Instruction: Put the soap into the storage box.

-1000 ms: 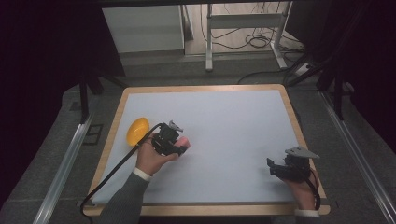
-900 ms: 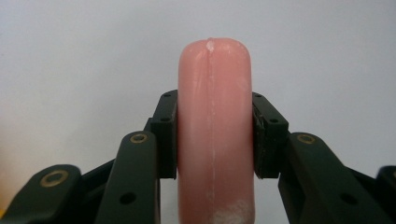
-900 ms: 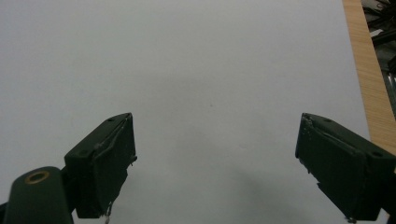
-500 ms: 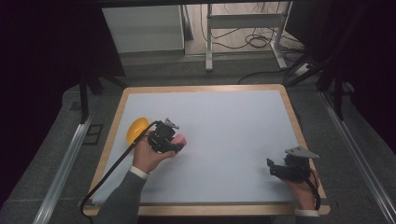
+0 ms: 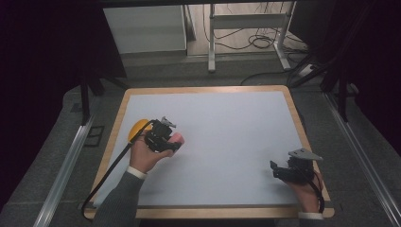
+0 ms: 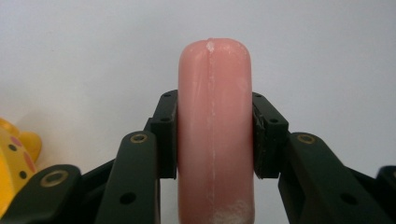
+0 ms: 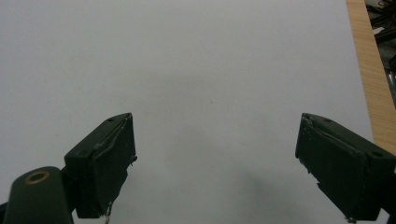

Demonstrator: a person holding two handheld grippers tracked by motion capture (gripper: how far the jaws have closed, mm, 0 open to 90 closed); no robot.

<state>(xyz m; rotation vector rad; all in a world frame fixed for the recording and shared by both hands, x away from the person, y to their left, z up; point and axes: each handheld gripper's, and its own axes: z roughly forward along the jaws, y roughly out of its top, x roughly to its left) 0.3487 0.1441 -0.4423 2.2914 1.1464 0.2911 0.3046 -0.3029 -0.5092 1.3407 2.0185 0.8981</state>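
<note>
With its two black jaws pressed flat against the sides of a pink sausage-shaped toy, the left gripper has a firm hold: the pads sit about midway up the smooth rounded body, and the toy's domed end stands clear beyond them, a pale seam running down its length. In the high view that same left gripper is near the left side of the white sheet that covers the table, with the pink toy poking out toward the middle and the person's left hand wrapped around the tool. Just behind it, toward the left edge, lies a yellow toy, spotted where the left gripper view catches its corner; whether it touches the gripper cannot be told. Whether the pink toy is lifted off the sheet or resting on it also cannot be told. The step in hand looks like a carry: the toy is grasped and has yet to be set down somewhere. The next move probably calls for keeping the squeeze even, since the rounded, slick-looking body could slip or pivot between the pads, and for choosing a bare spot on the sheet. The right gripper waits near the lower right of the table, jaws spread wide over bare sheet with nothing between them, beside the wooden rim.
</note>
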